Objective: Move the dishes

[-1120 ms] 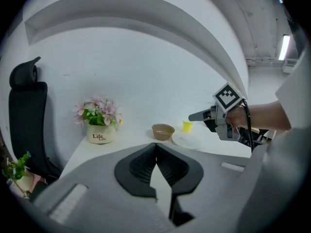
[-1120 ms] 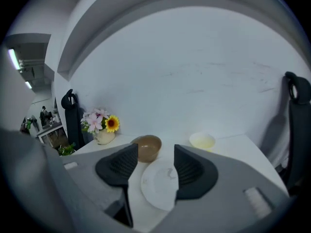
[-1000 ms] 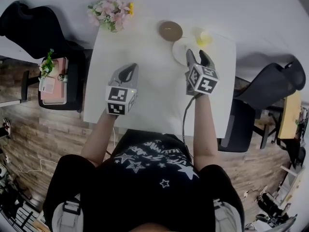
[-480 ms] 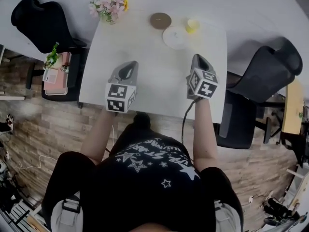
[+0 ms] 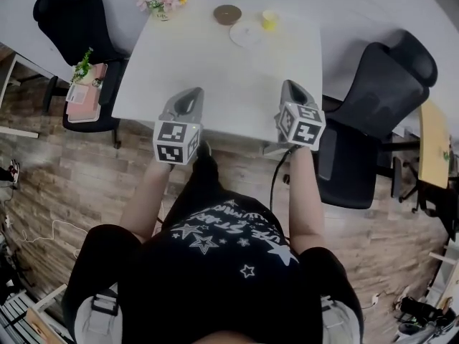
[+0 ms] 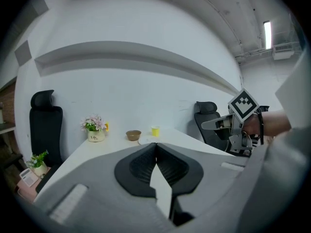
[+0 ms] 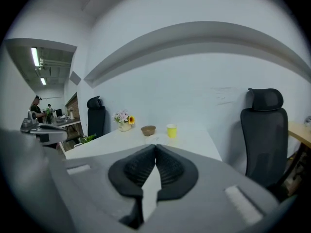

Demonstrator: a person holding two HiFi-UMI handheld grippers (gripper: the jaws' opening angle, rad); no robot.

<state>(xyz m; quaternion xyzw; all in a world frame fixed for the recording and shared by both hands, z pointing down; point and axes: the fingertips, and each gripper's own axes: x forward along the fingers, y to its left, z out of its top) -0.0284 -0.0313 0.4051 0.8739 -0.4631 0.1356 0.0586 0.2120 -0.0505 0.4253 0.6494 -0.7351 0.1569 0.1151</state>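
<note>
Grippers: you held left gripper [image 6: 155, 144] and right gripper [image 7: 155, 146] closed tight, empty, apparently parked clear.
Table [image 5: 229, 77]: its near edge lay just beneath both grippers.
Dishes: plate [image 5: 245, 34], bowl [image 5: 227, 14], cup [image 5: 269, 20] sat far ahead, grouped at the back.

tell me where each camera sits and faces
Head view: on the person's head, steeply down at the table; torso, forearms, left gripper, right gripper show.
Left gripper view: on that gripper, along its shut jaws across the table; right gripper at right.
Right gripper view: likewise along its shut jaws; left gripper at left.
Both gripper views share yellow cup and brown bowl.
</note>
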